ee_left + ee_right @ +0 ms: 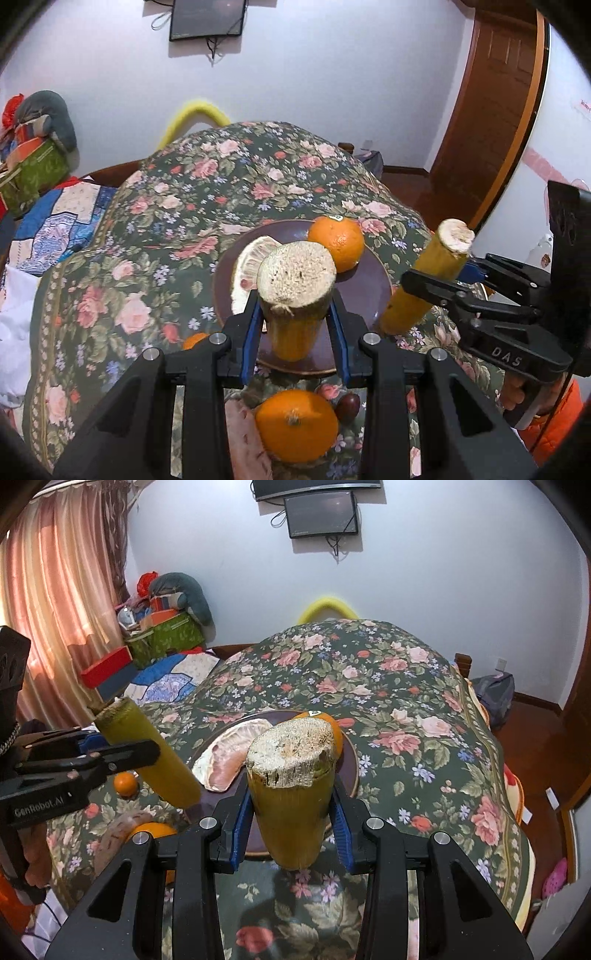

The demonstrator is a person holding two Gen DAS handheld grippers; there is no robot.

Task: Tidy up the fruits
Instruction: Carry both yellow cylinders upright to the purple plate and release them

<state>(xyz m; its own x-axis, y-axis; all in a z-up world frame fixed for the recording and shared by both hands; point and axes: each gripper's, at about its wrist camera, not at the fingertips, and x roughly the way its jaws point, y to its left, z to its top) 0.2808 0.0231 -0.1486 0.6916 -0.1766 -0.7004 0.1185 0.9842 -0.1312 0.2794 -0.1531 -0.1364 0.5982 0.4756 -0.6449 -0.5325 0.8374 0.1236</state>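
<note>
The plate (pixel 373 284) is my landmark. It is dark purple and lies on the bed (pixel 406 709), which has a floral cover. Beyond the plate the cover is free up to the far edge of the bed, and to the right of the plate in my right view it is also free up to the side edge, where the wooden floor (pixel 535 731) begins.

On the plate, at its far rim, sits an orange (pixel 338 242). Left of it on the plate lies a peeled pomelo piece (pixel 229 757). On the near side of the plate, on the cover, lies a second orange (pixel 295 424), and a small dark red fruit (pixel 349 406) touches it on its right. A small orange (pixel 125 783) lies left of the plate. A pinkish long thing (pixel 243 439) lies beside the second orange; I cannot tell what it is.

My left gripper (pixel 295 325) is over the near rim of the plate. Its blue pads are closed narrow on a sugarcane piece (pixel 295 295), which stands nearly upright with the cut end up. My right gripper (pixel 291 812) is also near the front rim of the plate and clamps another sugarcane piece (pixel 291 797) in the same way. In the left view this second piece is tilted, at the right side of the plate, with its lower end close to the cover. Both pieces are in the air.
</note>
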